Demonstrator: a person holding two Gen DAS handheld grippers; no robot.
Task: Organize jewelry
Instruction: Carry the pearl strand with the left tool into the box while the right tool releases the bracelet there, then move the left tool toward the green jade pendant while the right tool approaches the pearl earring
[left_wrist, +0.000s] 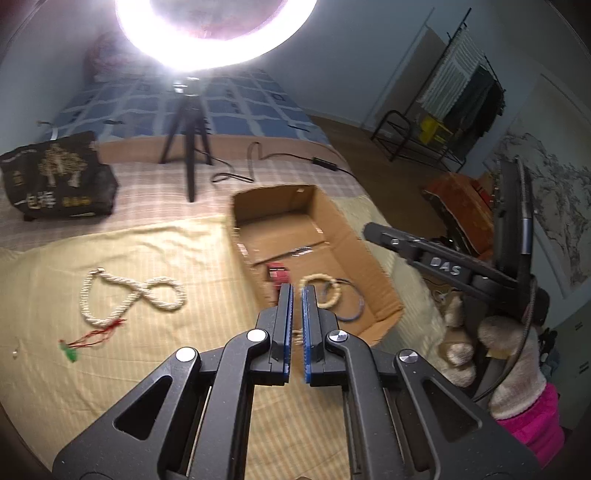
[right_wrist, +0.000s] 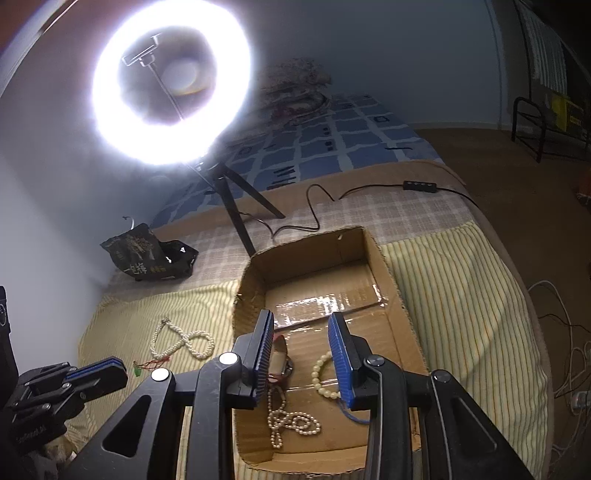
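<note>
Each hand-held gripper is a black linkage frame with round silver screws at its pivots and ribbed blue pads inside both fingers (right_wrist: 264, 347). The right one carries raised letters "DAS". The person wears a fuzzy cream glove (left_wrist: 517, 362) and a bright pink sleeve (left_wrist: 535, 428).

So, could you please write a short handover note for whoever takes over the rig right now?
Left gripper: shut, empty, over the sheet beside the box.
Right gripper: open, empty, above the box.
Done: pearl string, bead bracelet, a red item and a blue loop lie in the box.
Left: pearl necklace and the red-threaded green charm lie on the sheet.
</note>
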